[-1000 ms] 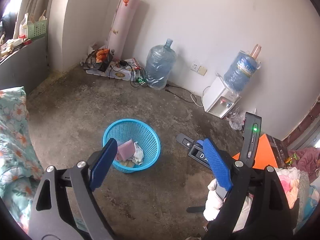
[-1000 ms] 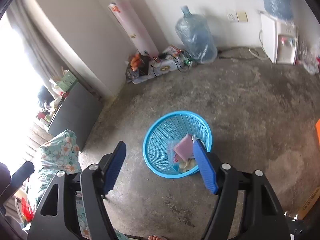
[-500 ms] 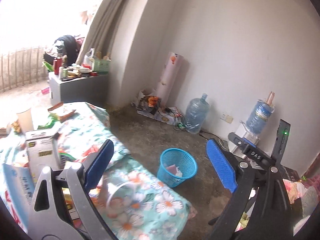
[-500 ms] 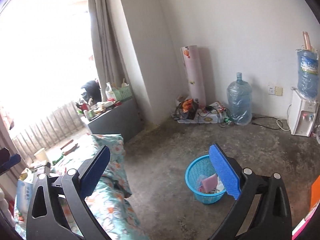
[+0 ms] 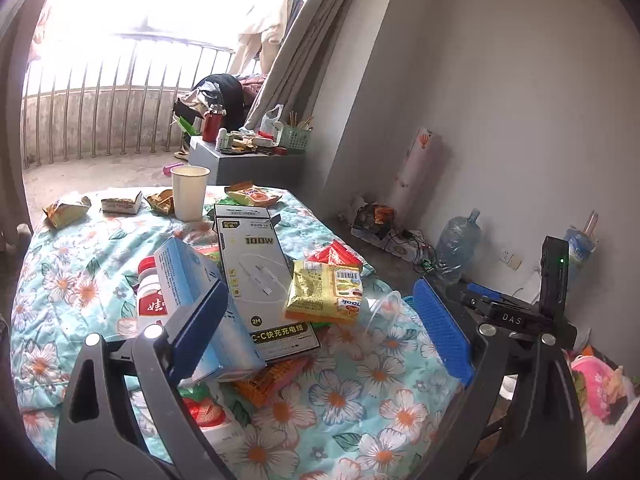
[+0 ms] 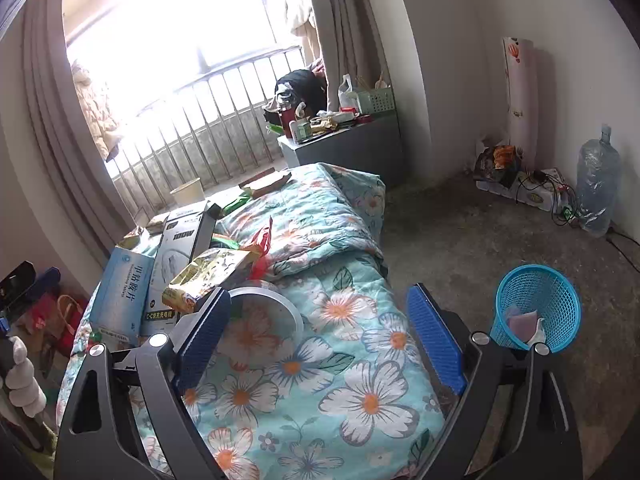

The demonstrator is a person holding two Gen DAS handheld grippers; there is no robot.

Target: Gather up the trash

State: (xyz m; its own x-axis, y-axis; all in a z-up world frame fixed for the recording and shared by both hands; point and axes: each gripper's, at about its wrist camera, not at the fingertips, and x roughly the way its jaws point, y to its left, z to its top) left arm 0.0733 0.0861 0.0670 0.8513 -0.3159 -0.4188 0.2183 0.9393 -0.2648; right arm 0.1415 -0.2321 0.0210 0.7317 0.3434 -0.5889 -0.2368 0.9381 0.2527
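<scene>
A pile of trash lies on the floral quilt [image 5: 360, 396]: a white charger box [image 5: 260, 276], a light blue box [image 5: 192, 280], a yellow snack packet [image 5: 326, 292], a red packet [image 5: 334, 254], a clear plastic cup [image 5: 384, 308] on its side and a paper cup [image 5: 189, 192]. My left gripper [image 5: 320, 332] is open and empty just above the pile. My right gripper [image 6: 320, 336] is open and empty over the quilt, its left finger beside the clear plastic cup [image 6: 260, 320]. The blue trash basket [image 6: 536, 312] stands on the floor at the right, with some trash inside.
More wrappers [image 5: 66, 210] lie at the quilt's far end. A grey cabinet [image 5: 244, 160] with clutter stands by the window railing. A water bottle [image 6: 598, 184], a rolled mat [image 6: 520, 92] and cables line the far wall. A bare concrete floor [image 6: 460, 232] lies between bed and basket.
Both grippers have swung away from the blue basket on the floor, up and left, over the quilt with the trash pile. Both have stayed open and empty.
</scene>
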